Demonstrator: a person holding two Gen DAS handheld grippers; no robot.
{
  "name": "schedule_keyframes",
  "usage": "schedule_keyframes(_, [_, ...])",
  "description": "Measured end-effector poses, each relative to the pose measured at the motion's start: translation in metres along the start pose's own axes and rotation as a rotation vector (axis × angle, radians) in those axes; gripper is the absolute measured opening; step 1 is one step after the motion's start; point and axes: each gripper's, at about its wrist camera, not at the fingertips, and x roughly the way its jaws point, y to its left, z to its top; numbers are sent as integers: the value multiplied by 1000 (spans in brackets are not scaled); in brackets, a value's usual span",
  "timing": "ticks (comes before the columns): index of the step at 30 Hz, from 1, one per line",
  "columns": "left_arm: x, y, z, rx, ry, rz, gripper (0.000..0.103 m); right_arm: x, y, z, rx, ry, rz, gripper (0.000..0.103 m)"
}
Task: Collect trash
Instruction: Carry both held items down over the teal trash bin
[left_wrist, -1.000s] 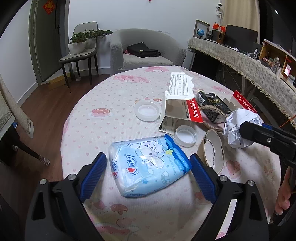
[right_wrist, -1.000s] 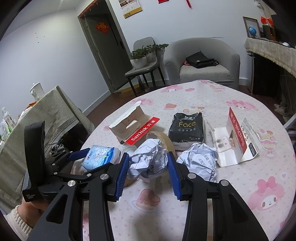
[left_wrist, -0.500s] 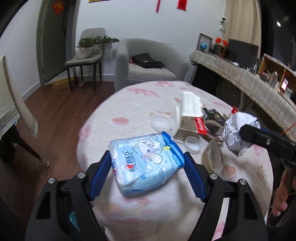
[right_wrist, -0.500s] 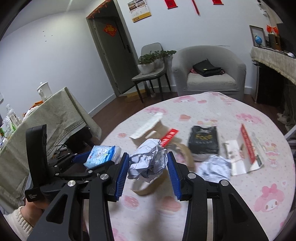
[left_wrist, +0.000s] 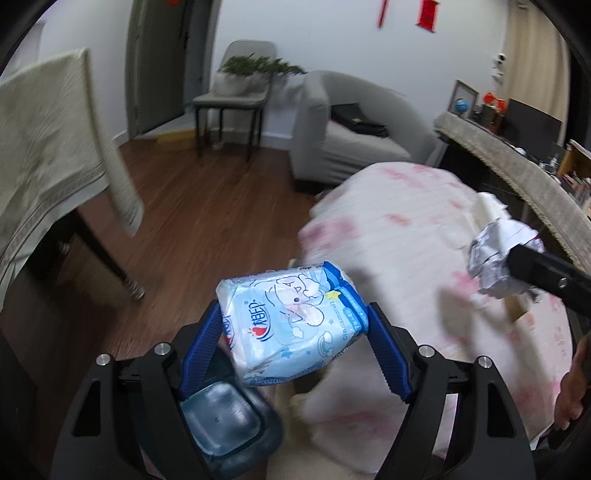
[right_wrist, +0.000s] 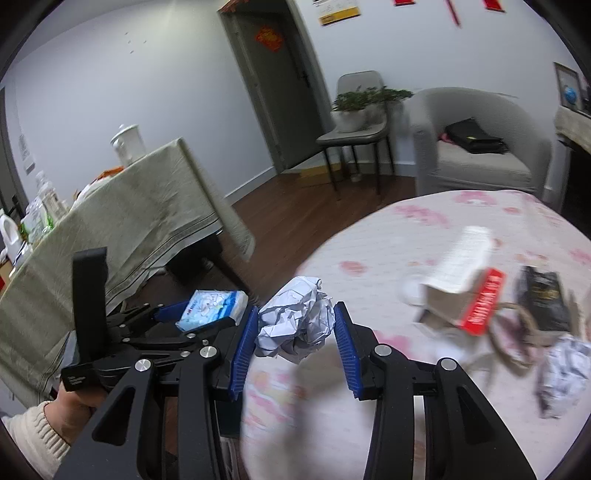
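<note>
The room is a living space with a brown wooden floor (left_wrist: 192, 206), a grey armchair (right_wrist: 480, 147) against the white wall and a grey chair carrying a potted plant (right_wrist: 365, 99) beside it. A table draped in a beige cloth (right_wrist: 122, 206) stands to the left. The round table under a white cloth with pink cartoon prints (right_wrist: 424, 236) fills the right of both views; on it lie a torn cardboard package with a red strip (right_wrist: 469, 291), a black foil pouch (right_wrist: 543, 299) and a second crumpled paper (right_wrist: 565, 369), all blurred.

Below the left gripper (left_wrist: 295, 339), a dark translucent bin (left_wrist: 225, 417) sits on the floor by the table's edge.

The light-blue plastic tissue pack with a cartoon print (left_wrist: 291, 325) is pinched across its width between the left gripper's blue pads, its long axis running from lower left to upper right, tilted up, over the floor just off the table's edge. The jaws closed a little further on it a moment ago.

The crumpled ball of white paper (right_wrist: 295, 325) is clamped between the right gripper's (right_wrist: 293, 339) blue pads, above the table's near edge, with no clear long axis.

Both grippers point forward and downward, side by side; a hand in a cream knitted sleeve (right_wrist: 70, 402) grips the left handle.
</note>
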Motion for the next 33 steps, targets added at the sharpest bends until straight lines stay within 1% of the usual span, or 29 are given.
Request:
schedule_keyframes(7, [7,48,-22,-41,69,56,79,38,38,0,-42,53,48,43])
schedule_keyframes(18, [35,96,-68,-64,210,108,79,85,85,-2,-82,125,104,43])
schedule_keyframes(22, [45,113,-80,-81,262,119,81,102,97,-7,-92,161,117,43])
schedule_keyframes(25, [52,126,-92,-108,320,104,83,115,105,-12,-102,190,119,43])
schedule_keyframes(28, [55,133,-99,-108,339,120,86,125,109,-16,-107,214,119,43])
schedule_keyframes(30, [53,137,-101,-109,335,121,89,131,111,-18,-110,225,115,43])
schedule_keyframes(33, [49,142,-99,-120,324,111,89,139,112,-21,-111,245,109,43])
